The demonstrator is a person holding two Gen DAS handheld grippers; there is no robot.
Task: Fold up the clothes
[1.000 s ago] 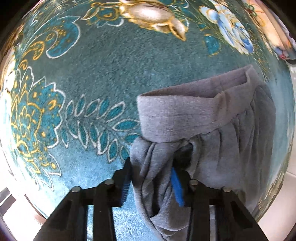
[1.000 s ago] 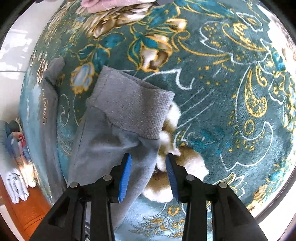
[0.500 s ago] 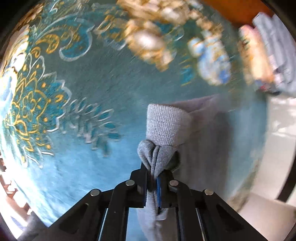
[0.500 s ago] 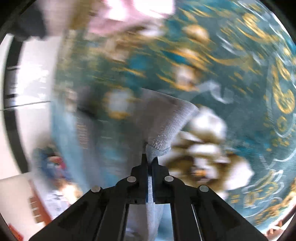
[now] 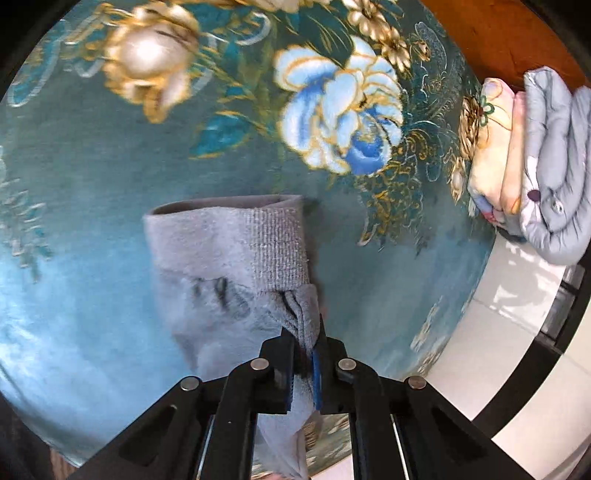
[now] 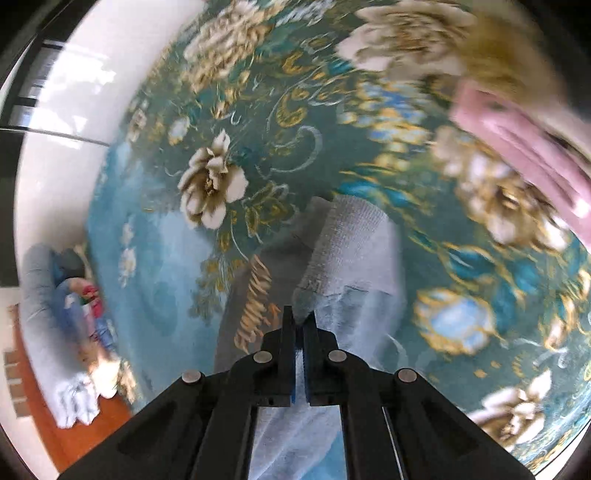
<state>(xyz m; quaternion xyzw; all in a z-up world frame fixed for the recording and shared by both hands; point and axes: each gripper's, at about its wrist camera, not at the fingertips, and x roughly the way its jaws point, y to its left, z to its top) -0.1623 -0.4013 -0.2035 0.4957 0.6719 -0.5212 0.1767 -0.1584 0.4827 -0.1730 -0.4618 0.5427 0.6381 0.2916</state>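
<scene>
A grey sweat garment with ribbed cuffs lies partly lifted over a teal floral carpet (image 5: 92, 206). In the left wrist view my left gripper (image 5: 306, 343) is shut on bunched grey fabric just below one ribbed cuff (image 5: 258, 243). In the right wrist view my right gripper (image 6: 303, 325) is shut on the fabric just below the other ribbed cuff (image 6: 354, 236); the garment (image 6: 258, 295) with gold lettering hangs behind it. The rest of the garment is hidden below the grippers.
Folded bedding (image 5: 532, 155) is stacked at the carpet's right edge on an orange floor (image 5: 491, 33); it also shows in the right wrist view (image 6: 70, 332). A pink cloth (image 6: 524, 147) lies on the carpet (image 6: 184, 258) at upper right. White tiled floor (image 5: 498, 332) borders the carpet.
Both grippers closed on the grey fabric below the cuffs, then lifted and swung it across the carpet. The views have turned toward the bedding stack.
</scene>
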